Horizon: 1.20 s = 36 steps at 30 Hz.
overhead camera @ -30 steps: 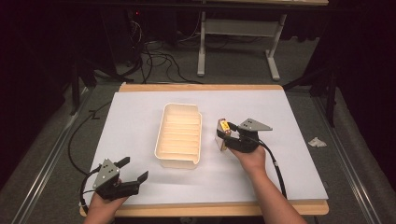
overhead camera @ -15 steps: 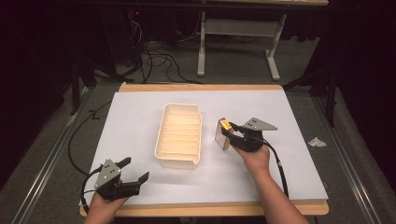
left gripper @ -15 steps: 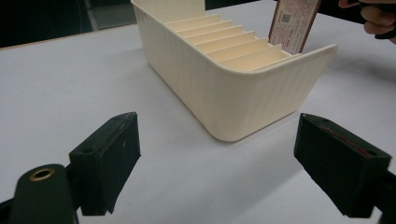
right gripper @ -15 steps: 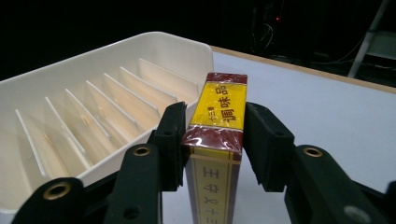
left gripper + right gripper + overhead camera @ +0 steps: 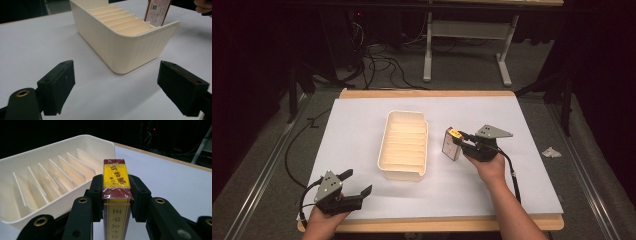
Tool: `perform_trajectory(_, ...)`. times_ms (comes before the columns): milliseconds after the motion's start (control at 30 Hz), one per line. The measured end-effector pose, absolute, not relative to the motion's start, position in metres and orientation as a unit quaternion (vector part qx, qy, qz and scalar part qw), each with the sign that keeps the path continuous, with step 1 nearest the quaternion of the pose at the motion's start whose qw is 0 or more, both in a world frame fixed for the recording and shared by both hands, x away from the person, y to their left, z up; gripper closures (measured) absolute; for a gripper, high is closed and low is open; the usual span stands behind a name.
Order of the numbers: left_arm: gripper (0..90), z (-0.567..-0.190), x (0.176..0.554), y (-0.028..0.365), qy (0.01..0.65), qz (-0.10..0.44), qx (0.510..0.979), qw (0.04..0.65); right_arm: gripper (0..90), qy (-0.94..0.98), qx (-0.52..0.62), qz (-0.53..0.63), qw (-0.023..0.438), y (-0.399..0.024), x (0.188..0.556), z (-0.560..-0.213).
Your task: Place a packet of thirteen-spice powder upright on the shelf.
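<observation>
The right gripper (image 5: 460,141) has just closed its jaws on the box (image 5: 452,144), holding it upright on the desk (image 5: 522,185) just beside the tray (image 5: 404,145). Next, probably lift it and lower it into a slot. The left gripper (image 5: 357,182) rests with jaws wide, empty.

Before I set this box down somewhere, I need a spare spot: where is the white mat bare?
The white mat is bare left of the cream slotted tray, and along the far edge behind it. The near strip between the left gripper and the person's right forearm is also free. It is crowded just right of the tray, where the right gripper holds the red-and-yellow box.
</observation>
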<state>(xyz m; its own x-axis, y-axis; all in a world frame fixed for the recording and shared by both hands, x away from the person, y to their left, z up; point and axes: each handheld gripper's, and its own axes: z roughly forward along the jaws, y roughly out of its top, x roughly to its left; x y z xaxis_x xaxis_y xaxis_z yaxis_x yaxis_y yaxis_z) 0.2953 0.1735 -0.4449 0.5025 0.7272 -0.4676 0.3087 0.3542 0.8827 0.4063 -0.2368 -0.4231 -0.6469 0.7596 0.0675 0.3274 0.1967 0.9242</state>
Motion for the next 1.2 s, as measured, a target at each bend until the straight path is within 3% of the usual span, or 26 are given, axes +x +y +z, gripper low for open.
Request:
perform_trajectory(533, 15.3, -0.445, 0.295, 0.173, 0.474, 0.152, 0.549, 0.672, 68.5, 0.758, 0.328, 0.529, 0.198, -0.240, 0.402, -0.408)
perform_trajectory(1200, 15.3, -0.446, 0.294, 0.174, 0.475, 0.152, 0.549, 0.670, 68.4, 0.780, 0.228, 0.562, 0.153, -0.223, 0.393, -0.384)
